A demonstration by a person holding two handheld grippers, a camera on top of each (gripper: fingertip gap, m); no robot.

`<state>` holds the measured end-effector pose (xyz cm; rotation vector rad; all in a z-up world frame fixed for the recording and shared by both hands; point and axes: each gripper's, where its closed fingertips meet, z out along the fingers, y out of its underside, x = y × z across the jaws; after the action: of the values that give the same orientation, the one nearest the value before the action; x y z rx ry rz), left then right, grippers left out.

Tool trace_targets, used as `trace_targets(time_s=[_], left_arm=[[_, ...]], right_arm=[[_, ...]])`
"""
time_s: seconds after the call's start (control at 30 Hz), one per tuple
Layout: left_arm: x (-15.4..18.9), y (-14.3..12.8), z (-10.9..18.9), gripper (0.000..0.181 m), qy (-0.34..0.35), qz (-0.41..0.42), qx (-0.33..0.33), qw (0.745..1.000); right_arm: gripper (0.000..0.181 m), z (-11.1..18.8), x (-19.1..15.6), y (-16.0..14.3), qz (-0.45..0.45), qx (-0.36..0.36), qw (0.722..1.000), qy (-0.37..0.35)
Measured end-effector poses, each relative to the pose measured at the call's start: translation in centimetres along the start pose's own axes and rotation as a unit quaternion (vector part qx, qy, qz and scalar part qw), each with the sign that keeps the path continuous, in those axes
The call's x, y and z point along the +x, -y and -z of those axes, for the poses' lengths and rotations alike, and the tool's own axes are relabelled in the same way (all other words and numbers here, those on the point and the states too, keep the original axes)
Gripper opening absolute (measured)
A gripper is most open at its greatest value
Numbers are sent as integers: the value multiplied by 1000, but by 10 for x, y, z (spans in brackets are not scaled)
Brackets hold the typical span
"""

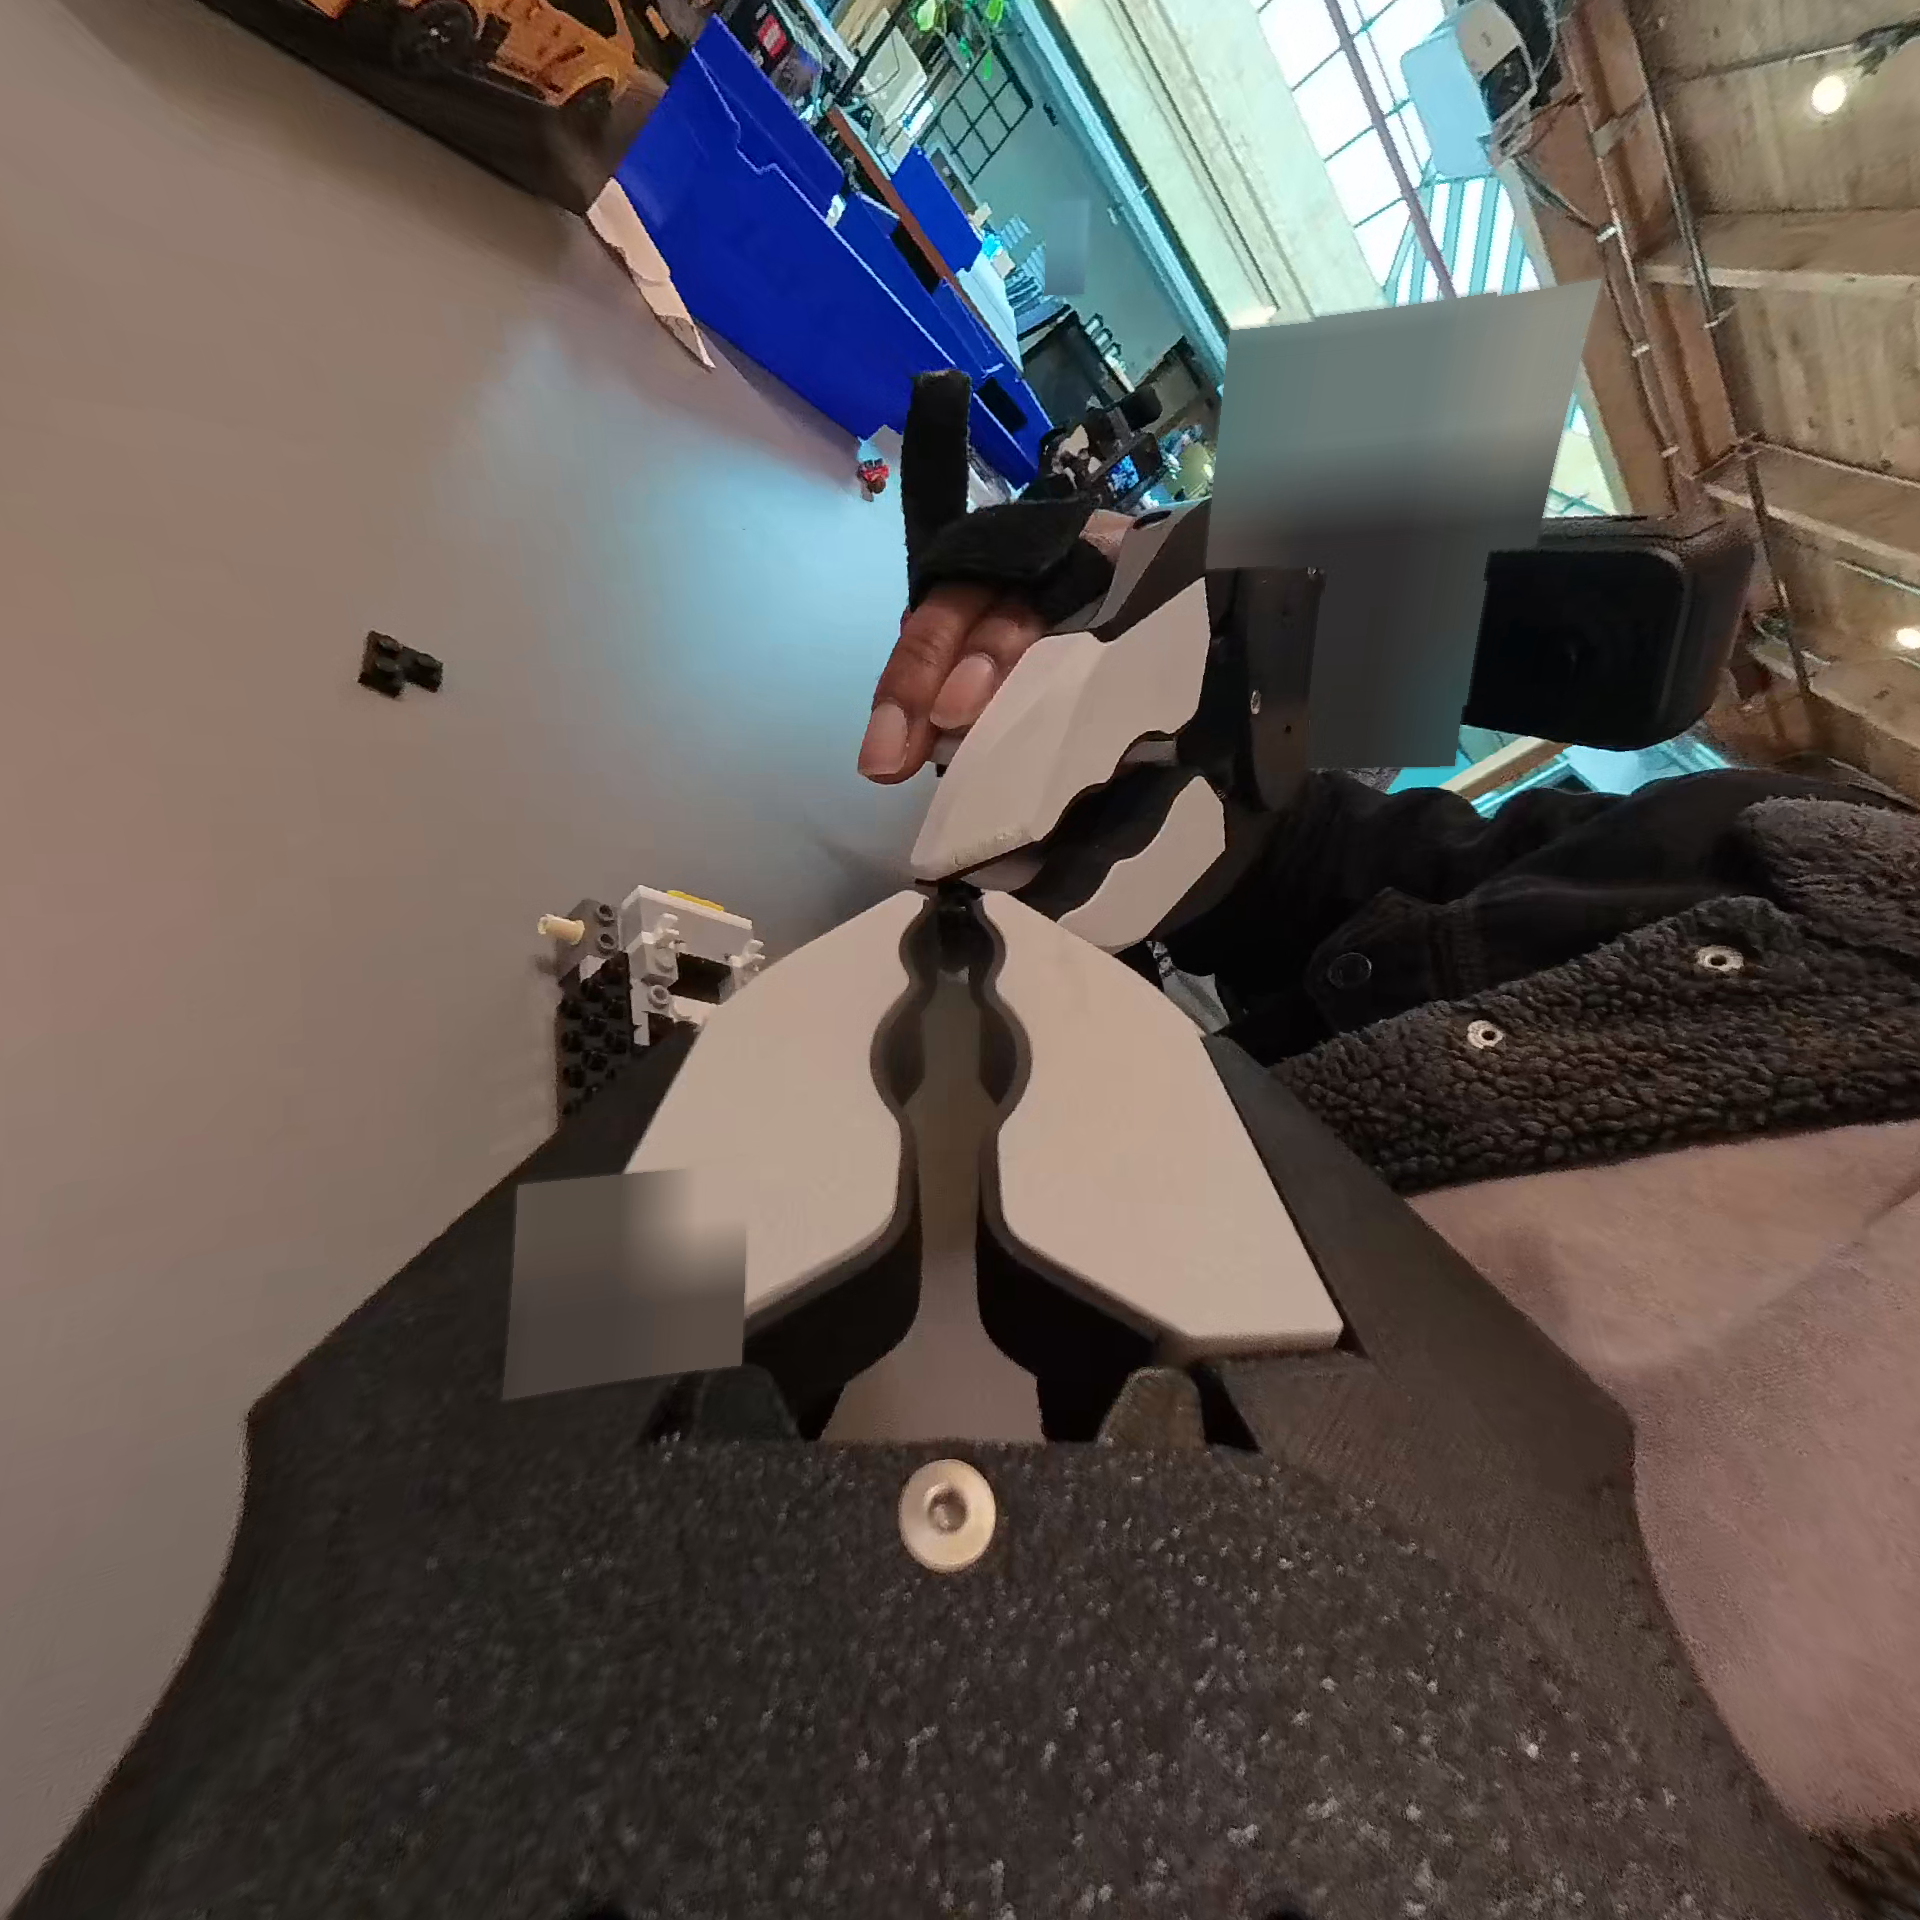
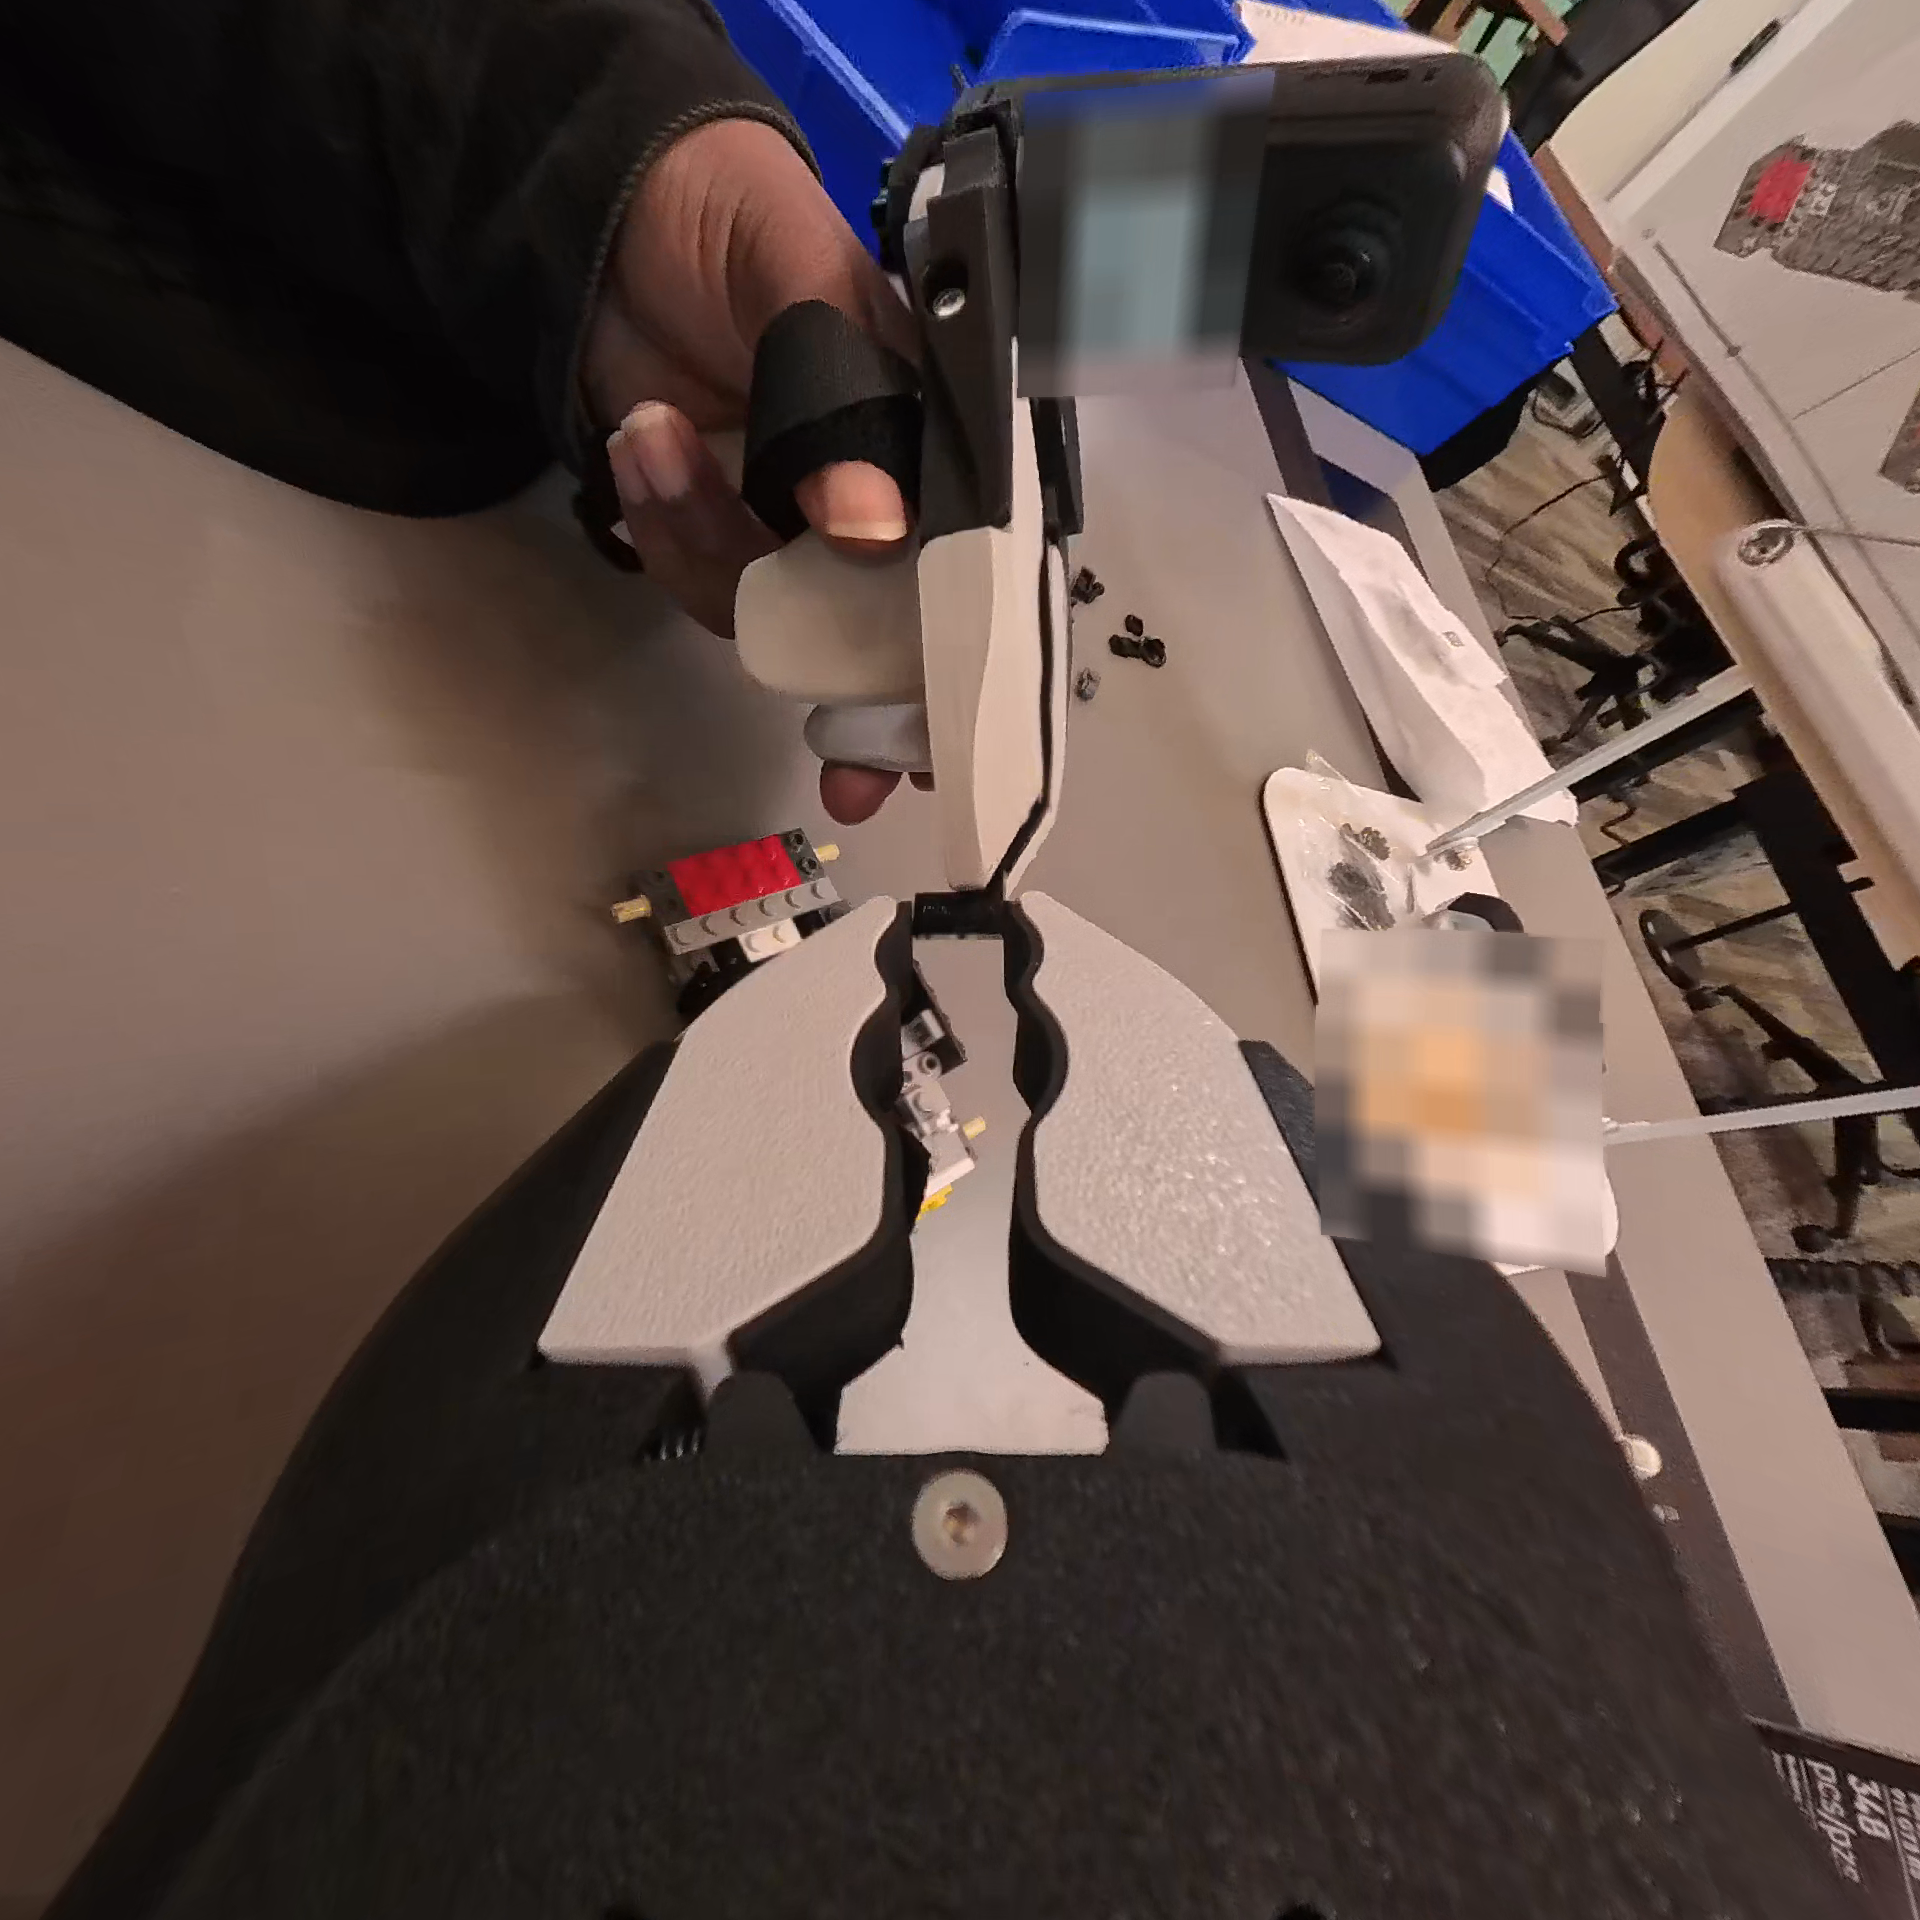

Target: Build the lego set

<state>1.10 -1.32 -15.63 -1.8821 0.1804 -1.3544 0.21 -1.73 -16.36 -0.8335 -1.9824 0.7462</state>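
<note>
A grey table (image 2: 1164, 582) is carrying everything here. A partly built lego model (image 2: 743, 899) with a red top and cream pegs is sitting on it near the middle. A small black piece (image 1: 400, 665) is lying alone, well apart from the model. Tiny dark parts (image 2: 1132, 644) are lying scattered farther back, beside a white paper sheet (image 2: 1392, 634). A clear bag (image 2: 1361, 862), possibly holding more dark bits, is resting near the edge. Blue bins (image 1: 769, 249) are standing along the far side.
</note>
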Motion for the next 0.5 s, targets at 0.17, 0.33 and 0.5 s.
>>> trace_targets(time_s=[0.17, 0.33, 0.5], left_arm=[[3, 0, -1, 5, -4, -2, 2, 1000], [3, 2, 0, 4, -4, 1, 8, 1000], [0, 0, 0, 5, 1, 3, 10, 1000]], right_arm=[[16, 5, -1, 1, 1, 0, 1000, -4], [16, 5, 0, 1, 1, -2, 1000, -13], [15, 4, 0, -2, -6, -9, 1000, -5]])
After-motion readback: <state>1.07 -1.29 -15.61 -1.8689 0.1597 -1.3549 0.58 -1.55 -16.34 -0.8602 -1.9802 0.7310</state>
